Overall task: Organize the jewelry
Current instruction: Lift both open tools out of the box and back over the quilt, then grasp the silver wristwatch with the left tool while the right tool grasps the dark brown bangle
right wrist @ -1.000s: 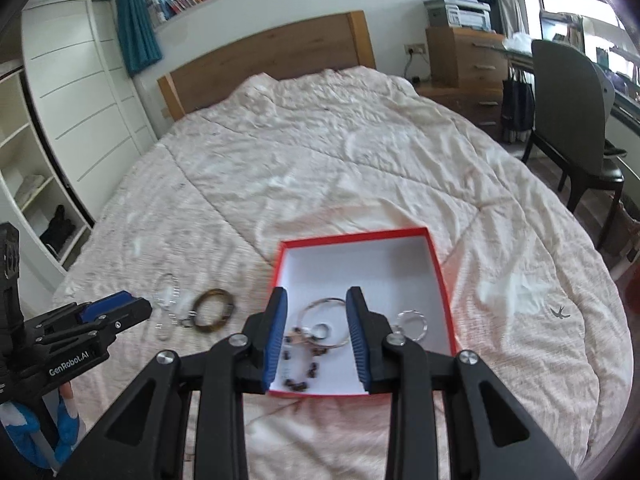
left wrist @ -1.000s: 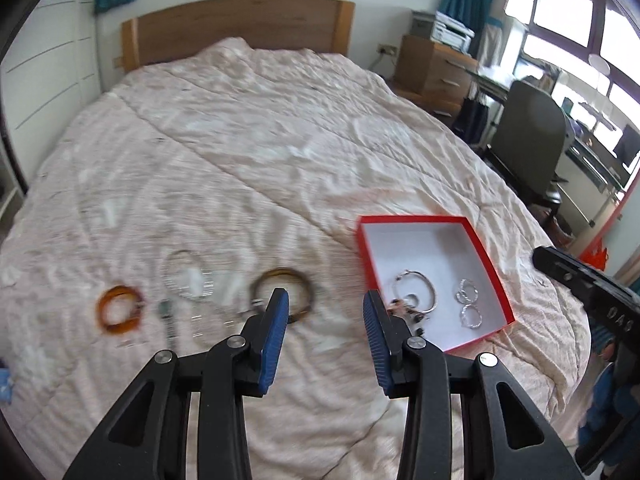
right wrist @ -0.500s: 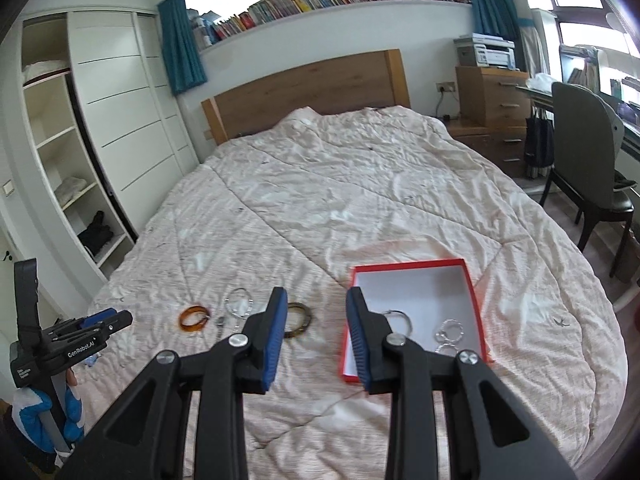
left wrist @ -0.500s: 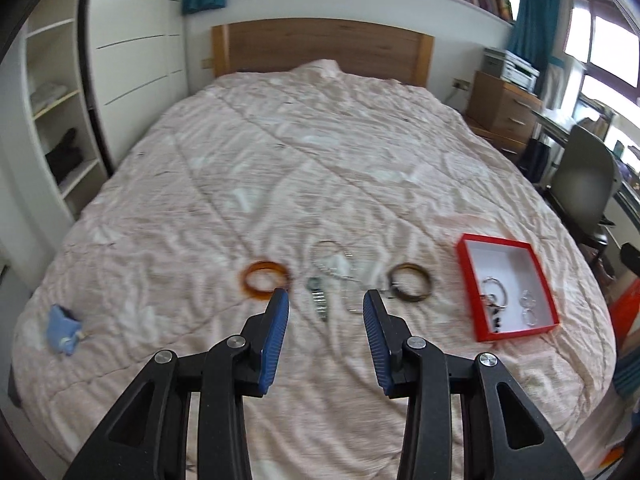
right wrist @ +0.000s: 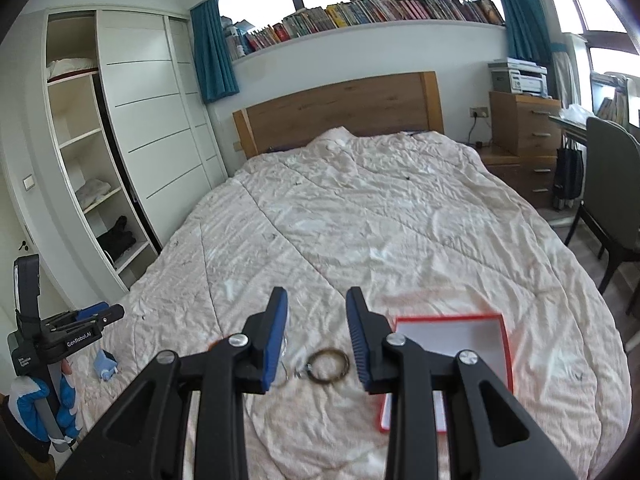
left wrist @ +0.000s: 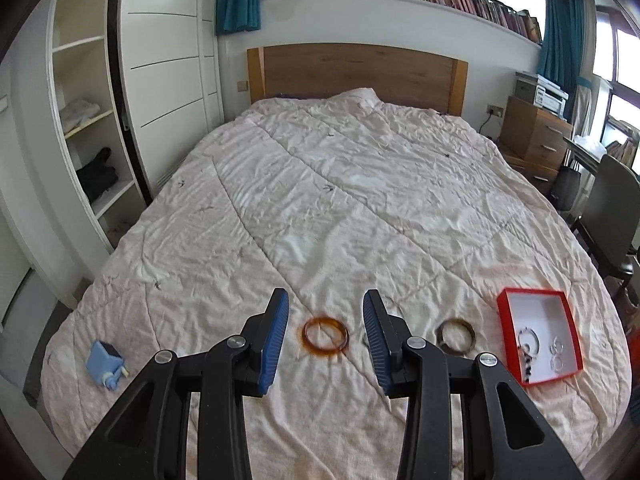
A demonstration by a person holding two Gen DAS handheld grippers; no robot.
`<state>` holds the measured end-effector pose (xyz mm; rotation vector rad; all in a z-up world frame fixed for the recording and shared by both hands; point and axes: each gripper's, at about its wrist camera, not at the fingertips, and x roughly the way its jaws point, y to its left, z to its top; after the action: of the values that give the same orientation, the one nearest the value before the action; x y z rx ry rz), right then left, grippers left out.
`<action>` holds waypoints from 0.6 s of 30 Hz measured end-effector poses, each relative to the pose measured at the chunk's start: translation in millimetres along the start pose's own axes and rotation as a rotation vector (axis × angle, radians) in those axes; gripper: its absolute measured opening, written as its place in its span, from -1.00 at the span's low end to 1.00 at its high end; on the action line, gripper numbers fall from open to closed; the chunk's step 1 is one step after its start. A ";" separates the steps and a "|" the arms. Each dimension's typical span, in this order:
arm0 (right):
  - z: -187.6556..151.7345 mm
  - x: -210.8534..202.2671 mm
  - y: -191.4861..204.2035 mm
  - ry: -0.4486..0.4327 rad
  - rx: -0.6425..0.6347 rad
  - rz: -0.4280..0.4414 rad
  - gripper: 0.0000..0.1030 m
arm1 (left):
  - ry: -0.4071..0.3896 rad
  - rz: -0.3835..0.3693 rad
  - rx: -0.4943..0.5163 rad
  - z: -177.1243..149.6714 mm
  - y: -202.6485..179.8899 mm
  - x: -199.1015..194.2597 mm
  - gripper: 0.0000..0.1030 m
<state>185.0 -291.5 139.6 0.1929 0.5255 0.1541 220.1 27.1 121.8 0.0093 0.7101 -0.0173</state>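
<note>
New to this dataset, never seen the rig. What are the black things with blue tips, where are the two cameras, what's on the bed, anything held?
There is no robot. A person holds a pair of hand-held tongs in each hand, and a fisheye camera on each looks forward along its two blue-padded fingers.

The left view shows the left tongs, open and empty. The right view shows the right tongs, also open and empty; the left tongs appear again at that view's left edge.

On the quilt lie an amber bangle, a brown bangle, and a small blue object. A red box with a white inside holds some rings and a beaded piece. The right view also shows thin wire hoops beside the brown bangle.
</note>
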 end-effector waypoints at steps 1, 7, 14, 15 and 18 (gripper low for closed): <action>1.3 3.7 -0.1 0.001 -0.001 0.002 -0.43 | 0.002 -0.003 0.000 2.7 -0.9 6.2 -0.25; -17.9 53.5 -7.4 0.081 0.013 0.014 -0.43 | 0.088 -0.042 -0.008 -14.7 -10.7 63.7 -0.25; -59.1 127.1 -24.6 0.209 0.047 0.024 -0.43 | 0.207 -0.112 -0.007 -56.7 -30.8 135.4 -0.25; -64.9 136.7 -27.0 0.226 0.050 0.024 -0.43 | 0.220 -0.119 -0.006 -61.0 -33.3 143.7 -0.26; -81.6 163.1 -32.9 0.271 0.056 0.027 -0.43 | 0.262 -0.130 -0.011 -76.1 -40.3 169.5 -0.26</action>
<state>285.8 -280.0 -15.5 0.2354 0.7977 0.1938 298.2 -14.2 -46.5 -0.0460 0.9719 -0.1388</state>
